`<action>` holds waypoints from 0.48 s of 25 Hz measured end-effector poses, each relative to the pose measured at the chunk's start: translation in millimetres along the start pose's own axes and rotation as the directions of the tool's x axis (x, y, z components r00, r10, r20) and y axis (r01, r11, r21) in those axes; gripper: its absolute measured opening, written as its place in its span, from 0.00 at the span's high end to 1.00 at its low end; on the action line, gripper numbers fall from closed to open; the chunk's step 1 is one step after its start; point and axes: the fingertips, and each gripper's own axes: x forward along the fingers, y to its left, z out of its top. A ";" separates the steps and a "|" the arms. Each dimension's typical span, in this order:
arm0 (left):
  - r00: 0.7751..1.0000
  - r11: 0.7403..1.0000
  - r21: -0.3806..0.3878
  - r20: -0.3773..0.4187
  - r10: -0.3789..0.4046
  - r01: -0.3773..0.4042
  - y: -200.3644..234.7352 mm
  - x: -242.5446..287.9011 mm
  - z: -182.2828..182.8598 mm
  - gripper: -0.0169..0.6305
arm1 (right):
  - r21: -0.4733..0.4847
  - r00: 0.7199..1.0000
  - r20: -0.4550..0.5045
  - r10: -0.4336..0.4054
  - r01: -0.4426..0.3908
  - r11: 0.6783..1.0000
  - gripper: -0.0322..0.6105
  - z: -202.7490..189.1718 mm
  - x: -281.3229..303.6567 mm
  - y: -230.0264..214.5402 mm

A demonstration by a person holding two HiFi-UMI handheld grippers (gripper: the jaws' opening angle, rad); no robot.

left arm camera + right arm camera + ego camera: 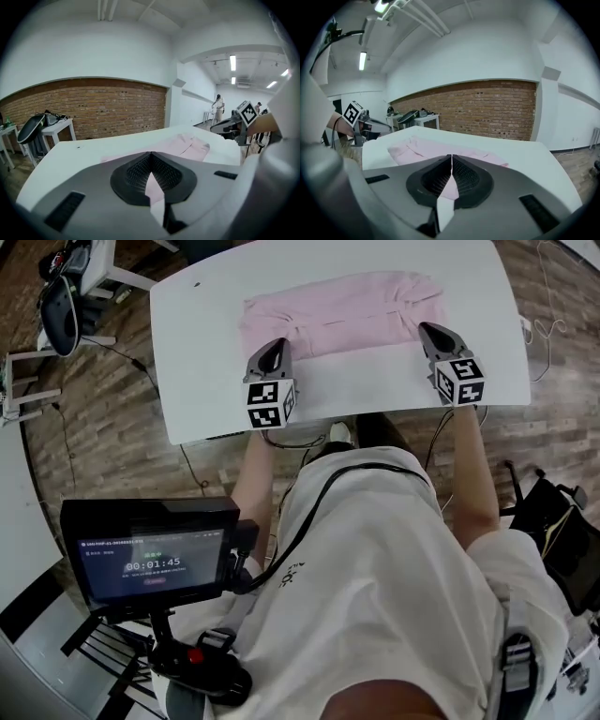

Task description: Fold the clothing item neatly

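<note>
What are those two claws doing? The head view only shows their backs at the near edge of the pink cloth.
Observer: The left gripper view shows the left gripper shut, with a bit of the pink cloth pinched between its jaws.
Operator: And the other claw?
Observer: The right gripper view shows the right gripper shut on the cloth's edge likewise.
Operator: What's in the background?
Observer: A brick wall, which the head view misses.
</note>
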 end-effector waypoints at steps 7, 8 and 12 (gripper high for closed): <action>0.990 0.993 0.083 0.105 -0.089 0.080 -37.1 -43.2 33.4 0.97 | 0.051 0.994 0.092 -0.065 0.060 0.997 0.94 20.5 -64.9 40.0; 0.989 0.992 0.097 0.113 -0.097 0.086 -42.1 -49.9 35.9 0.97 | 0.044 0.993 0.094 -0.068 0.064 0.997 0.94 21.8 -74.5 45.9; 0.984 0.991 0.095 0.143 -0.110 0.097 -56.2 -70.4 42.3 0.97 | 0.030 0.990 0.120 -0.071 0.068 0.997 0.94 32.0 -107.1 63.4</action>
